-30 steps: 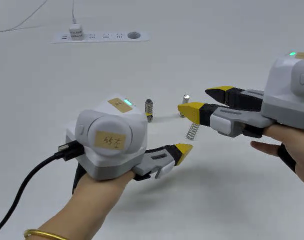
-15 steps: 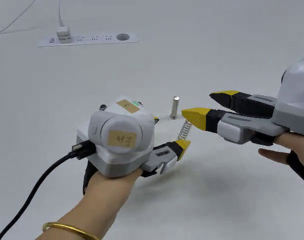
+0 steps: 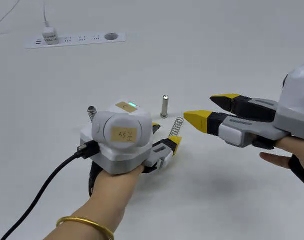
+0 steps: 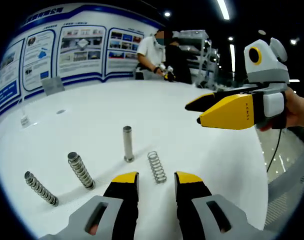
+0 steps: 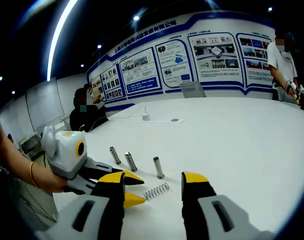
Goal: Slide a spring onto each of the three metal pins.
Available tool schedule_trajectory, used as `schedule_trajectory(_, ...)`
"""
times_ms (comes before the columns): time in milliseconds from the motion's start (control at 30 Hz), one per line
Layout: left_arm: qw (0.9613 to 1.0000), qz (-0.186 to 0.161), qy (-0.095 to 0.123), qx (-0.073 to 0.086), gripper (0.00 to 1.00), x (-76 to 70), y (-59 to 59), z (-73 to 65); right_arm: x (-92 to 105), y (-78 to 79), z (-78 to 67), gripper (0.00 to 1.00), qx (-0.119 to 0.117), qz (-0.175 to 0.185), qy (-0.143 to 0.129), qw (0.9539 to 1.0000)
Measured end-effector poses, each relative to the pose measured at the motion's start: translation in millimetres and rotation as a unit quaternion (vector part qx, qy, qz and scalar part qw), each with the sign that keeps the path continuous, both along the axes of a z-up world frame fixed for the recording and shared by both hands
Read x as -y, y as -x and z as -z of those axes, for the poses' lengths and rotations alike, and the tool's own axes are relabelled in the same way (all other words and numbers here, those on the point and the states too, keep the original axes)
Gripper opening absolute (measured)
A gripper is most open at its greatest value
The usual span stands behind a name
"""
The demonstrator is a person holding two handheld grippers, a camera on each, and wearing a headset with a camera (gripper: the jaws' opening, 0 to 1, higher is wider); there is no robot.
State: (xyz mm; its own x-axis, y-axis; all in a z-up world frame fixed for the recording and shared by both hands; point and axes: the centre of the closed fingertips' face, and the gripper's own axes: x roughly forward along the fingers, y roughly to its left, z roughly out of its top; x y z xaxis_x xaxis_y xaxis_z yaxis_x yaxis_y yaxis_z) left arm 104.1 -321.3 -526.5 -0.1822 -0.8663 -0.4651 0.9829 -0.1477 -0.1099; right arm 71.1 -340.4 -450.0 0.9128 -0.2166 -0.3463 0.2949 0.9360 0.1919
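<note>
Left gripper [image 3: 165, 133], jaws slightly parted and empty, tan label [image 3: 123, 134] with unreadable handwriting on its casing, loose spring [image 4: 157, 167] on the table at its 12 o'clock, bare metal pin [image 4: 127, 143] at 11, two spring-fitted pins [image 4: 81, 170] toward 9, right gripper [image 3: 198, 107] at 2, jaws wide and empty.

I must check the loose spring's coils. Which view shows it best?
The left gripper view: the loose spring lies whole and close, just ahead of the left gripper, whose jaws stand apart. In the head view and the right gripper view it is small, its coils harder to see.
</note>
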Motion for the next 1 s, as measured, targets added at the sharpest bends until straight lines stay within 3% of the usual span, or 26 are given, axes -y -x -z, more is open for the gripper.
schedule_trajectory(233,0.9999,0.001,-0.006,-0.009,0.24,4.6,3.3,5.1,0.0,2.2,3.1,0.45,-0.001,0.004,-0.004,1.0000)
schedule_trajectory(433,0.9998,0.009,-0.014,0.009,0.21,7.7,3.8,9.2,-0.2,2.1,3.4,0.43,0.000,0.006,-0.006,1.0000)
schedule_trajectory(767,0.9996,0.014,-0.025,0.008,0.14,8.6,5.4,12.6,0.4,4.0,6.4,0.41,-0.005,0.012,-0.008,0.9999)
schedule_trajectory(867,0.9993,0.017,-0.027,0.017,0.13,8.9,5.1,13.0,-0.4,4.1,8.0,0.41,-0.010,0.012,-0.006,0.9999)
schedule_trajectory(933,0.9993,0.017,-0.028,0.016,0.12,9.3,5.0,13.0,-0.5,4.0,7.9,0.40,-0.010,0.012,-0.005,0.9999)
schedule_trajectory(1000,0.9994,0.010,-0.032,0.003,0.12,9.7,5.2,13.5,-0.4,3.9,9.7,0.40,-0.014,0.012,-0.005,0.9998)
